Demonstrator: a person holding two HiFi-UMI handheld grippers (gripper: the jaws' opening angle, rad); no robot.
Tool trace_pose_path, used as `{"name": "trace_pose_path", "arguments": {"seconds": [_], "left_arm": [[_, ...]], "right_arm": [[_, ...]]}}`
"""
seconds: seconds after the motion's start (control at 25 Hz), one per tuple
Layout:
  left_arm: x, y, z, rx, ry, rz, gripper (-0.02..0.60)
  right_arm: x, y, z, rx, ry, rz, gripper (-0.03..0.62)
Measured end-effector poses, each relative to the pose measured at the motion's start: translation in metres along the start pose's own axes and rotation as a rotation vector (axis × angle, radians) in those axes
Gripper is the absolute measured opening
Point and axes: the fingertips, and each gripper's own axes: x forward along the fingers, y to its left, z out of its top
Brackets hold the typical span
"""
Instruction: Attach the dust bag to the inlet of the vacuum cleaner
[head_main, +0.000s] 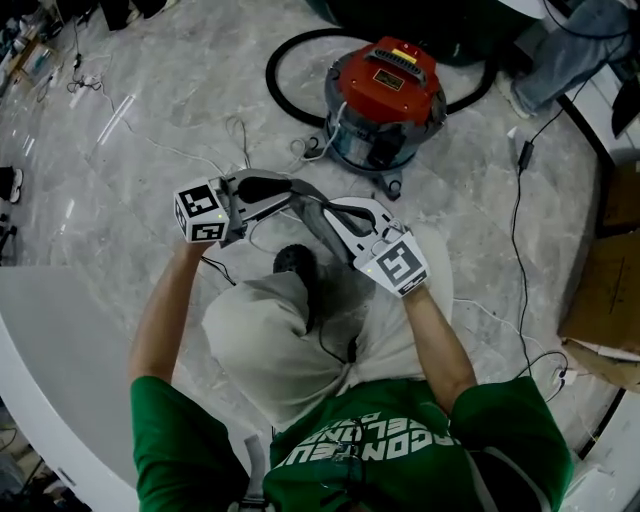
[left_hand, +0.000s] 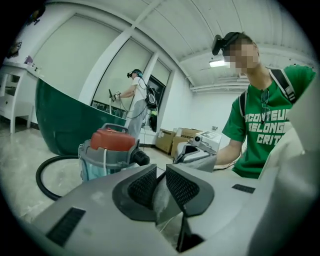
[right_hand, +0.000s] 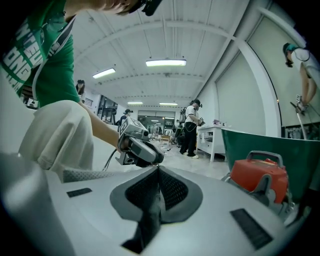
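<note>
Grey marble floor (head_main: 120, 130), white ceiling (right_hand: 165, 35) with strip lights (right_hand: 165, 63).

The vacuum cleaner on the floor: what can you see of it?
The vacuum cleaner is a squat canister standing upright on the pale, marble-look floor. Its red plastic top carries a handle and a yellow label, and the drum below looks shiny and greyish. A black inlet stub sticks out of its side, and a black hose loops behind it. It rests on small feet. Nothing else visibly touches it.
</note>
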Motion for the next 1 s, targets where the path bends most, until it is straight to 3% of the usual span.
{"name": "trace_pose_path", "arguments": {"seconds": [0.44,0.68,1.0], "left_arm": [[0.050,0.006,-0.004,0.031,0.087,-0.126,0.040],[0.077,0.005,-0.003,0.112,0.145,-0.171,0.038],[0.107,0.014,0.005,0.226,0.221,-0.178,0.028]], "right_arm": [[-0.026,-0.029,-0.009,0.025,0.005,-0.071,0.014],[-0.044,-0.047,-0.018,0.047,0.010,-0.140,0.014],[-0.061,-0.074,-0.030,0.111,-0.005,-0.213,0.014]]}}
